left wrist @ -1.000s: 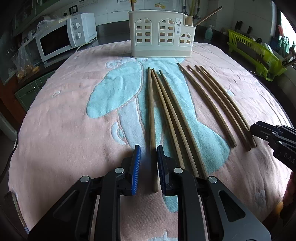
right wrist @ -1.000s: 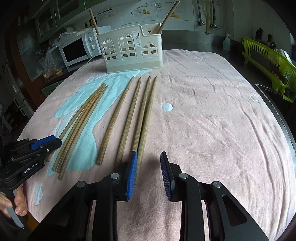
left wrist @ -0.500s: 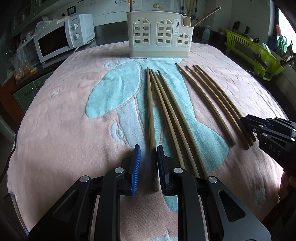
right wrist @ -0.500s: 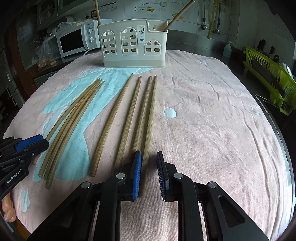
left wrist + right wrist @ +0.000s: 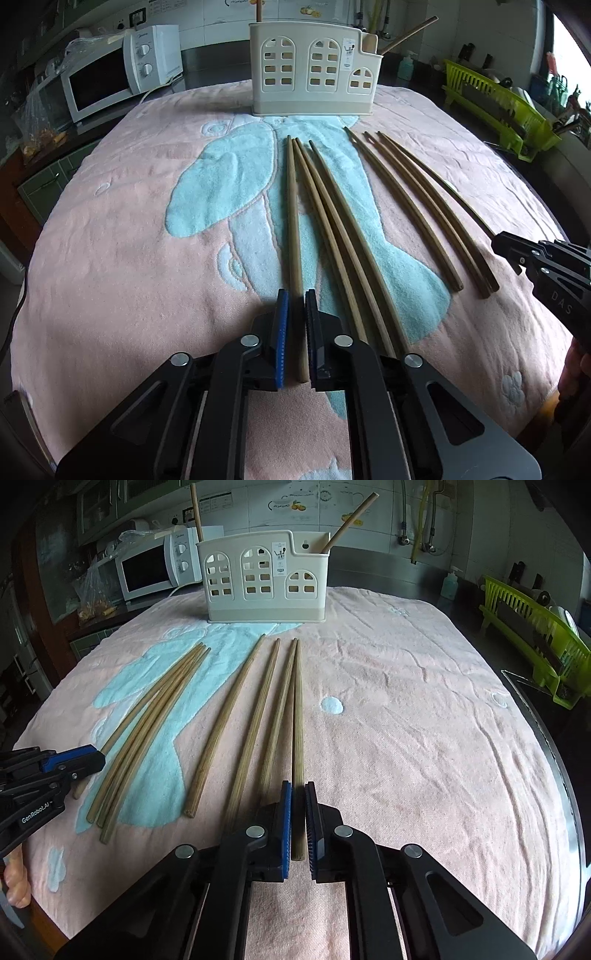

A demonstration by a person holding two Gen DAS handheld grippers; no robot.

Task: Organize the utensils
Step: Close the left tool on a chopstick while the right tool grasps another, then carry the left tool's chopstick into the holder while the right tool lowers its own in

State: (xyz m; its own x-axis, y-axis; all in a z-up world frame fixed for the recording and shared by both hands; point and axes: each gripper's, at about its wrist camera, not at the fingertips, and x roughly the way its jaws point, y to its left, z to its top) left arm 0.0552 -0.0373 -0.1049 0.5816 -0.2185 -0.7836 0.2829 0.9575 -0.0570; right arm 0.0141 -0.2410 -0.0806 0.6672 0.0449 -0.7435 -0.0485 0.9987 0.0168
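Near the front edge of the pink-and-blue towel (image 5: pixel 122 258), the left gripper (image 5: pixel 295 332) has its blue-padded fingers (image 5: pixel 282 332) narrowed around the butt end of the leftmost chopstick (image 5: pixel 293 221), the stick running straight down the slot between them; whether the pads actually press it, I cannot tell. Over on the right, the right gripper (image 5: pixel 298 819) straddles the rightmost chopstick (image 5: pixel 297 716) the same way, pads hugging both flanks of its near end, a firm pinch not certain. Six more chopsticks lie flat on the towel between those two, tips aimed at the far edge. At that far edge stands the cream utensil caddy (image 5: pixel 264 578), upright, with two sticks poking out, one at its left end and one leaning from its right compartment.
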